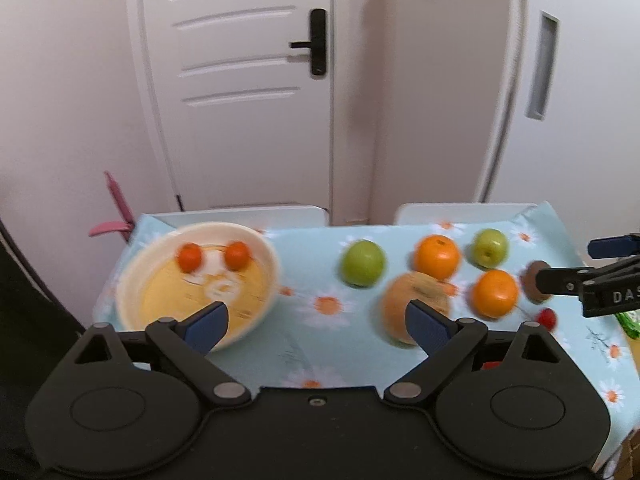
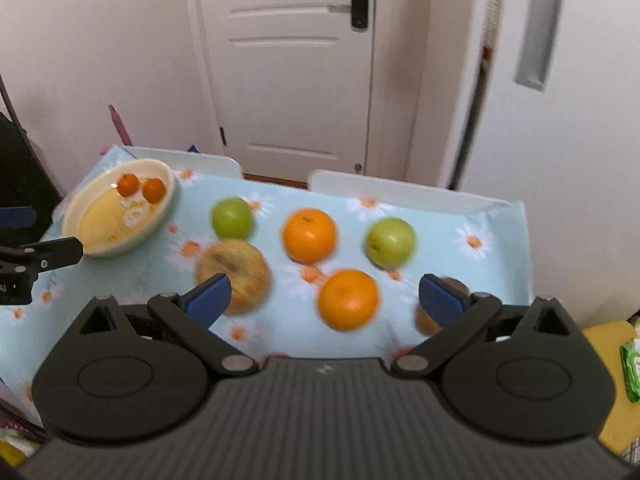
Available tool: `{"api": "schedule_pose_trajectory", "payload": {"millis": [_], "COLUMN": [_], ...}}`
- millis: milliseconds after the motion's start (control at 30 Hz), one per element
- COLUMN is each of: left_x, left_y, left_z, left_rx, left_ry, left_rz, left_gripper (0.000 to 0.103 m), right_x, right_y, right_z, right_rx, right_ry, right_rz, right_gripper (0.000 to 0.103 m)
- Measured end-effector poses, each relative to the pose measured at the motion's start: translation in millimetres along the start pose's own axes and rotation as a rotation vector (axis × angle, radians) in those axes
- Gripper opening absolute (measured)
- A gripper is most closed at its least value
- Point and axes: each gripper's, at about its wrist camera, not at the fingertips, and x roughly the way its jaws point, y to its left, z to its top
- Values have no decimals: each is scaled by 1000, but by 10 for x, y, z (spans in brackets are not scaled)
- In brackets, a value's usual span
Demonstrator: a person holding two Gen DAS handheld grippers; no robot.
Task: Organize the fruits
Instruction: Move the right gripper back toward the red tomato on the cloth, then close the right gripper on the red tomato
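Note:
A cream bowl (image 1: 132,280) (image 2: 156,220) holds two small tomatoes (image 1: 212,257) (image 2: 141,187) at the table's left. On the floral cloth lie two green apples (image 1: 363,262) (image 1: 490,248), two oranges (image 1: 437,257) (image 1: 494,294) and a yellowish apple (image 1: 400,304) (image 2: 240,264). My left gripper (image 1: 318,322) is open above the cloth between bowl and yellowish apple. My right gripper (image 2: 326,300) is open over the near orange (image 2: 348,299). It shows at the right edge in the left wrist view (image 1: 580,264).
A small red fruit (image 1: 546,317) and a brown round thing (image 1: 532,282) lie near the table's right edge. A green packet (image 2: 631,364) lies on a yellow surface to the right. Two white chair backs (image 1: 248,213) and a white door (image 1: 240,80) stand behind.

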Motion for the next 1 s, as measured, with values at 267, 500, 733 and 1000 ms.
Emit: {"api": "schedule_pose_trajectory", "payload": {"millis": [267, 500, 733, 1000], "left_x": [223, 499, 767, 957], "left_y": [-708, -1174, -1438, -1528], "left_z": [-220, -408, -558, -641], "left_rx": [68, 124, 145, 141], "left_ry": [41, 76, 111, 134], "left_rz": [-51, -95, -119, -115], "left_gripper": [91, 81, 66, 43], "right_x": [132, 289, 441, 600], "right_y": [-496, -754, -858, -890], "right_z": [-293, -514, -662, -720], "right_rx": [-4, -8, 4, 2], "right_ry": [30, 39, 57, 71], "right_rz": [9, 33, 50, 74], "right_gripper": [103, 103, 102, 92]}}
